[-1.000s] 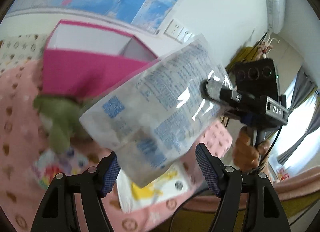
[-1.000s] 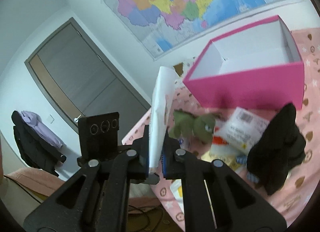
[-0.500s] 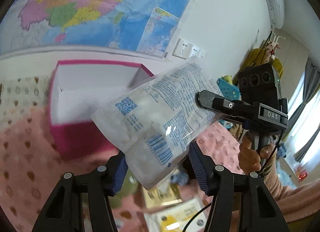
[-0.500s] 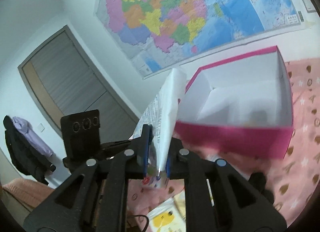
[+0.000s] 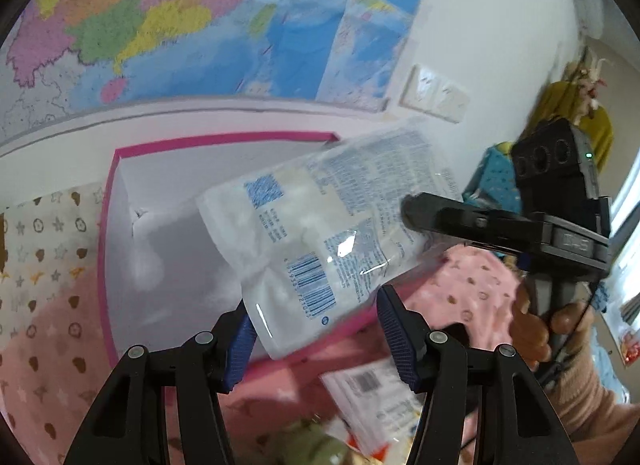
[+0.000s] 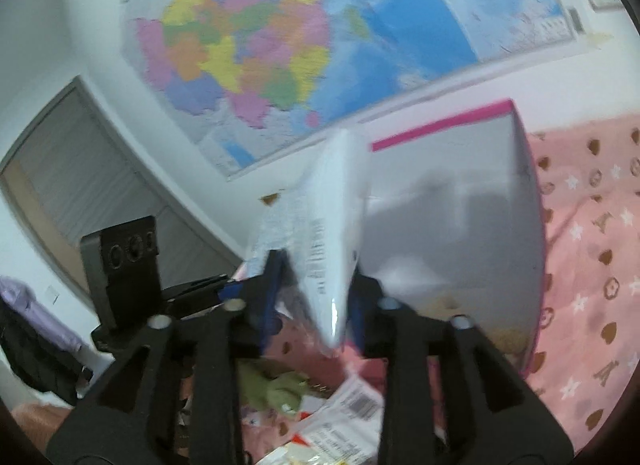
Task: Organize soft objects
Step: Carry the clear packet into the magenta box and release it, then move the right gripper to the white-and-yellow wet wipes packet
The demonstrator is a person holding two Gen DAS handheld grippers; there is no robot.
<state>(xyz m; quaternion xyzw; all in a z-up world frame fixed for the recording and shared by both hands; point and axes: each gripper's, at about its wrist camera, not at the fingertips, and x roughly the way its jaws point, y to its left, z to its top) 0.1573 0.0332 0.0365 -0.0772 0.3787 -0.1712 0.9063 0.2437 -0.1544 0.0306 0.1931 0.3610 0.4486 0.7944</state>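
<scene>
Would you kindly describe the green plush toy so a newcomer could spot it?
Start at the pink box below the wall map. On the pink blanket before it, among flat printed packets, lies the green plush toy, the only fuzzy olive thing.

Pink blanket (image 6: 592, 305), pink box (image 5: 120, 265), green plush (image 6: 276, 389)

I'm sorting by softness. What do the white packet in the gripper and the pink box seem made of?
White packet: probably thin glossy plastic film over soft white padding; it shows glare spots, wrinkles and a printed barcode. Pink box: likely rigid cardboard, matte, with straight thin walls, a pink rim and a plain white inside.
</scene>
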